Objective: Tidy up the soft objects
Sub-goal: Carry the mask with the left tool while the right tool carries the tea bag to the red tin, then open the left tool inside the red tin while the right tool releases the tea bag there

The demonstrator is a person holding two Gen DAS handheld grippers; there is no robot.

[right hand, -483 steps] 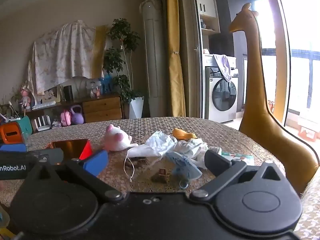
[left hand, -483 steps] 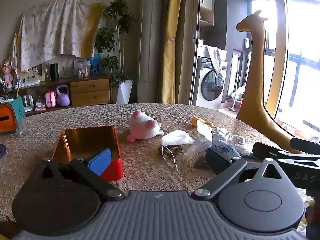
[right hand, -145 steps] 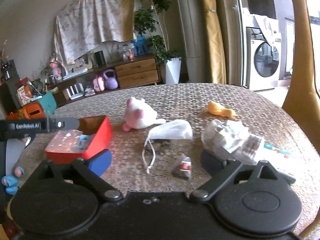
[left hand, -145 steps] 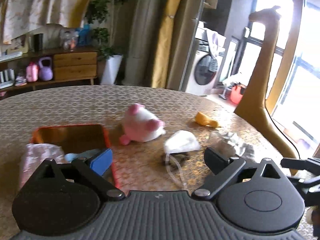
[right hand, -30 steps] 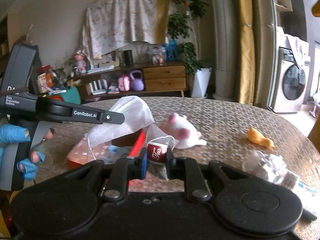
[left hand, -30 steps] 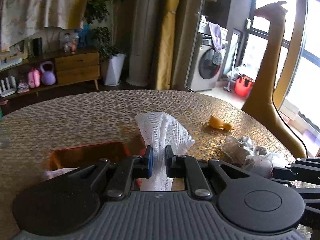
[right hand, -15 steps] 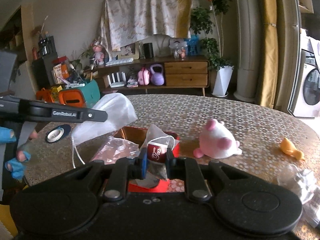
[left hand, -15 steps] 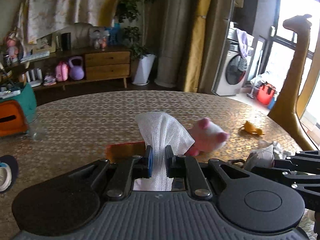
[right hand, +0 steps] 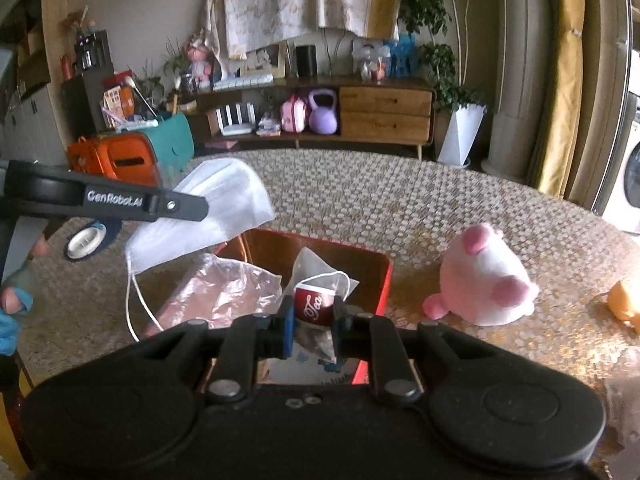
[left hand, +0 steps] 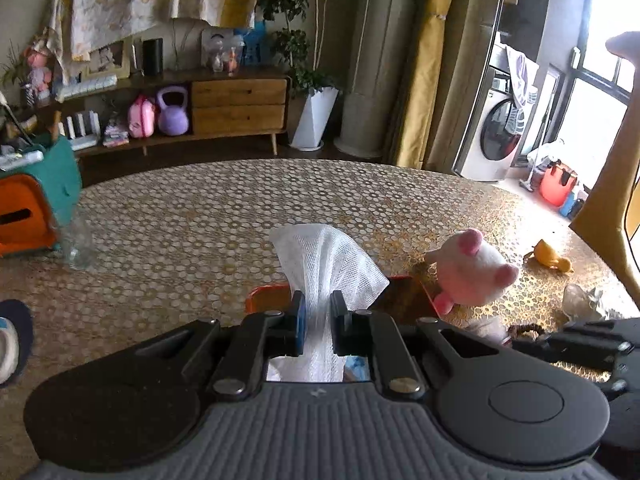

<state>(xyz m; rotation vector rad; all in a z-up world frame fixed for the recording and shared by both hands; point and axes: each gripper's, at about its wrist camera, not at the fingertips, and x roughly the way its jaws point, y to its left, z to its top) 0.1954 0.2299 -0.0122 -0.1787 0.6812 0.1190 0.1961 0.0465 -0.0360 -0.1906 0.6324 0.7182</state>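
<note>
A: Entry, standing beside the table point(right hand: 400, 200). The left gripper point(left hand: 318, 320) is pinched narrow on a white face mask point(left hand: 326, 264). Its body fans out past the pads and one ear loop point(right hand: 134, 300) dangles free, seen from the right wrist view.

B: And the right gripper point(right hand: 312, 320)?

A: Clamped on a tea bag point(right hand: 316, 300), at the small red "Tea" tag with the gauzy pouch bunched behind it. Both loads hang over the red tin point(right hand: 376, 280), which sits near-centre on the table, already holding a crumpled clear plastic bag point(right hand: 224, 292) on its left side.

B: Handling?

A: Judgement: both nearly weightless and limp. The mask is soft cloth that holds no shape; a mid-body pinch like this is secure, but the loop could snag the tin's rim. The tea bag is fragile; squeezing the pouch might tear it, so the tag or the fold beside it is the safer hold.

B: What's left outside?

A: A pink-and-white plush toy point(right hand: 484, 284) just right of the tin, squashy and bulky; I'd grip an ear or foot. A small yellow toy point(left hand: 550, 256) lies further right.
</note>
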